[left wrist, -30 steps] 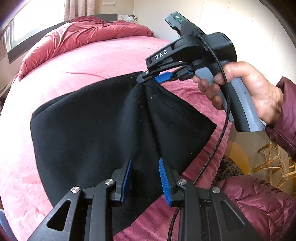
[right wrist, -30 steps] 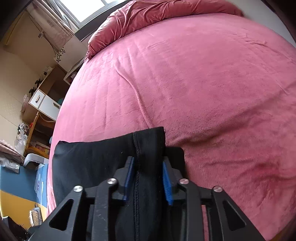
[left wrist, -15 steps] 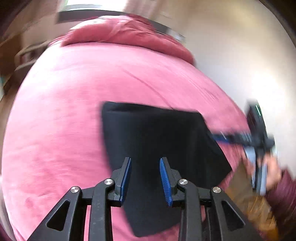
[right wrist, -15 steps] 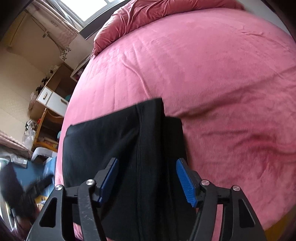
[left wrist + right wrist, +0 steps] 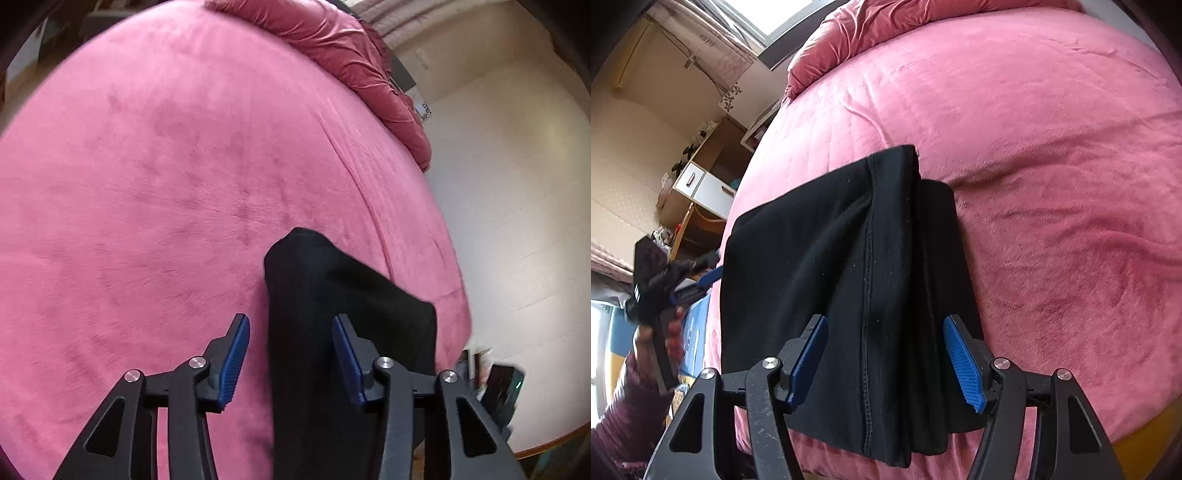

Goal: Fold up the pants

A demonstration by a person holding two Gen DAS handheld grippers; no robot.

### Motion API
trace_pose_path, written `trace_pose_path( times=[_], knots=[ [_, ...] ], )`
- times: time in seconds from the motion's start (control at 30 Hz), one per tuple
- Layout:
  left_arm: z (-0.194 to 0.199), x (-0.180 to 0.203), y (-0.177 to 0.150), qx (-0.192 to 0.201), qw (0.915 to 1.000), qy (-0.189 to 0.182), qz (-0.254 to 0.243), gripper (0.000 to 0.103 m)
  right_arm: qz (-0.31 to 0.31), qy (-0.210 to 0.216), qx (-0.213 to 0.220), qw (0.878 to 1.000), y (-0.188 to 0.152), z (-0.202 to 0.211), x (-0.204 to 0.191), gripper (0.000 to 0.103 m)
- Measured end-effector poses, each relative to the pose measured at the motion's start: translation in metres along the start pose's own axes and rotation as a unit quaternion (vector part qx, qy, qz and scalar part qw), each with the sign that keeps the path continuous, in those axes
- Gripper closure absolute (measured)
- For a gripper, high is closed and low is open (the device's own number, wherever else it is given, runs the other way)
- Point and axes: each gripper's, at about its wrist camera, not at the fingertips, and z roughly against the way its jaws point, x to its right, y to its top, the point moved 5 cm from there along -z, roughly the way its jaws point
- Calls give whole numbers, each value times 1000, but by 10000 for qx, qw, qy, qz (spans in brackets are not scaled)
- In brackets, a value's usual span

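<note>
Pants [image 5: 849, 266], black and folded into a thick stack, lie on the near edge of our pink bedspread [image 5: 1052, 166], seam running away from us. Over them we hold the right gripper [image 5: 882, 358] with its blue pads spread wide on either side of the stack, pressing on nothing. Our left gripper [image 5: 291, 358] is opening, its pads clear of the cloth, with a narrow end of the pants [image 5: 332, 295] lying between them.

Beyond the pants the bedspread stretches plush and lightly creased to a bunched red quilt [image 5: 886, 22] at the far end of the bed.

Only the right wrist view shows what stands left of the pants: our left hand [image 5: 653, 339] in a maroon sleeve [image 5: 631, 413] gripping the blurred left gripper off the bed's edge, and farther back a wooden desk with white drawers [image 5: 705, 188], a curtain [image 5: 716, 40] and a bright window [image 5: 775, 11]. Only the left wrist view shows the pale wall [image 5: 517, 184] right of the pants, and a dark device with a green light [image 5: 508, 387] low beside the bed corner; what it is we cannot tell.
</note>
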Motion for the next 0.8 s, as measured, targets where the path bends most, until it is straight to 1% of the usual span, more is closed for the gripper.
trace_pose_path(
  times=[0.07,0.13,0.17,0.2,0.23,0.3,0.33,0.37,0.4,0.43,0.47,0.5,0.57,0.63,0.7,0.8],
  knots=[
    [-8,2,3,-66,9999,-87,49,52,23,52,-26,10000,1,-2,2,37],
    [-16,7,4,-136,9995,-280,-6,45,9,140,-62,9999,2,-4,4,35],
    [-18,9,3,-200,9992,-328,-56,44,0,195,-87,9998,3,-5,6,35],
    [-24,9,0,-307,9990,-286,-133,41,5,249,-105,9996,3,-6,7,33],
    [-26,10,-1,-378,9989,-205,-203,40,20,309,-126,9994,3,-7,7,31],
    [-36,9,-4,-474,9980,116,-401,40,80,308,-191,9993,5,-12,10,31],
    [-39,10,-4,-479,9979,82,-424,41,102,289,-198,9993,6,-14,10,31],
    [-41,11,-3,-468,9979,4,-441,46,127,266,-191,9994,8,-16,11,31],
    [-43,11,-3,-442,9978,9,-485,53,143,226,-179,9995,10,-17,11,31],
    [-44,10,-3,-422,9980,46,-469,54,175,158,-146,9996,11,-19,13,31],
    [-45,10,-2,-421,9983,14,-406,54,187,-12,-119,9998,12,-20,20,30],
    [-47,7,-3,-426,9985,-59,-331,54,128,-69,-174,9997,12,-24,25,29],
    [-47,3,-6,-485,9984,-174,-246,51,-182,261,-325,9990,9,-33,36,28],
    [-41,0,-9,-495,9984,-229,-148,45,-229,395,-385,9982,7,-38,39,23],
    [-30,-2,-14,-427,9988,-241,-83,45,-296,560,-453,9970,5,-44,43,19],
    [-20,0,-32,-328,9986,-308,-268,45,-298,811,-525,9949,5,-53,44,17]
  ],
)
